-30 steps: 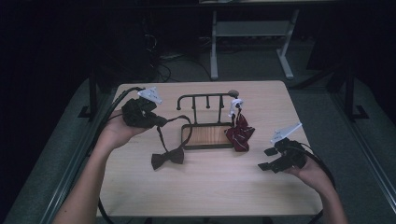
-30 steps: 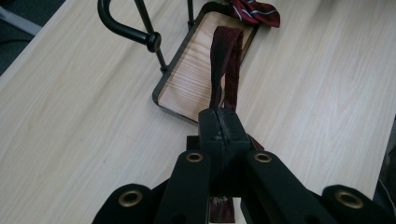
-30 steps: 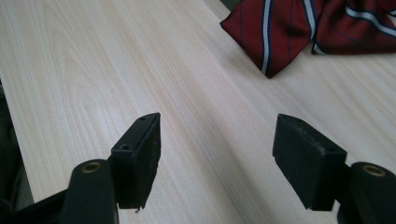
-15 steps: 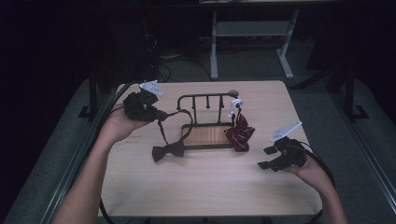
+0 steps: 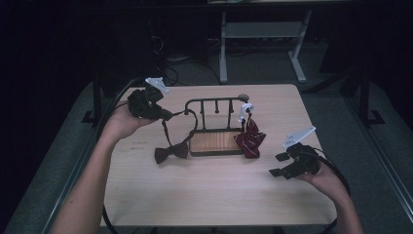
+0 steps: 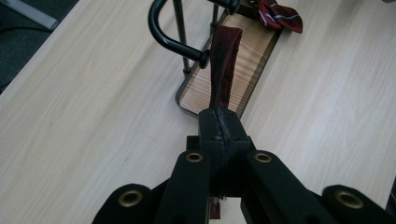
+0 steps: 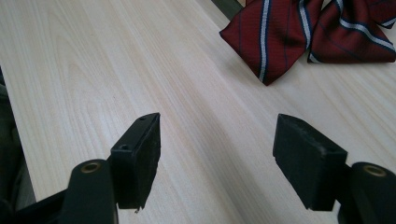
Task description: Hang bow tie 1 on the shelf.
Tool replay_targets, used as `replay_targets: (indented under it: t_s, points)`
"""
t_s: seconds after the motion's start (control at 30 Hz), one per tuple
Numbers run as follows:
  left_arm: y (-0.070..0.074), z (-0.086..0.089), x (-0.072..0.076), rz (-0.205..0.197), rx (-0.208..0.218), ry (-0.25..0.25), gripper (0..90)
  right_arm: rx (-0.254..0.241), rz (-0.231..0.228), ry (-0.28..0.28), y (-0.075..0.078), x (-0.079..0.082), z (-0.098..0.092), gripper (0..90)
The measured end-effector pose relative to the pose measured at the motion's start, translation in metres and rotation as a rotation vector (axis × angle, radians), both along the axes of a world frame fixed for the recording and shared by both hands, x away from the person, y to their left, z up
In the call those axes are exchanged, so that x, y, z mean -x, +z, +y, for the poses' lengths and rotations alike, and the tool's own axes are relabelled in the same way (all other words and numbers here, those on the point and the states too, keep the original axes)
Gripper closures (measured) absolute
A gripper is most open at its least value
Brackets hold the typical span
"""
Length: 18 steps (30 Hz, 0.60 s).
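My left gripper (image 5: 167, 115) is held above the table's far left, shut on the dark red strap (image 6: 223, 60) of a dark bow tie (image 5: 170, 152). The bow lies on the table just left of a small rack (image 5: 214, 101) of black metal rails on a wooden base (image 5: 216, 142). The strap runs up past the rack's curved left end (image 6: 163, 32). A red striped bow tie (image 5: 251, 140) hangs at the rack's right end under a white clip (image 5: 246, 109). My right gripper (image 5: 276, 165) rests low at the right, open, with bare table between its jaws (image 7: 217, 158). The striped tie (image 7: 299, 32) lies beyond them.
The light wooden table (image 5: 204, 195) has its edges close to both hands. Cables trail from each gripper off the near side. Dark floor, a white metal frame (image 5: 263, 29) and cabling lie beyond the far edge.
My left gripper has moved toward the far side and slightly up with the strap in it, pulling the dark bow a little closer to the rack. The right gripper has stayed put.
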<state>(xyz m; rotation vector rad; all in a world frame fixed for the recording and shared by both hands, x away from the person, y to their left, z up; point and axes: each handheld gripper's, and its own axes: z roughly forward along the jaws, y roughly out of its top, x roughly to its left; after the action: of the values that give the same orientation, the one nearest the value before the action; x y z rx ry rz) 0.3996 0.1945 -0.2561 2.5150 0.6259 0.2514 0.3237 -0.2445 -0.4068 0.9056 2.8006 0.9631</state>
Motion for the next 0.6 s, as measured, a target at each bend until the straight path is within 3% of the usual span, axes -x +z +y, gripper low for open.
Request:
replay_targets:
  t_s: [0.6]
  points:
    - [-0.004,0.001,-0.024,0.021,-0.024,0.069,90.0,-0.009,-0.004,-0.010,0.001,0.000,-0.006,31.8]
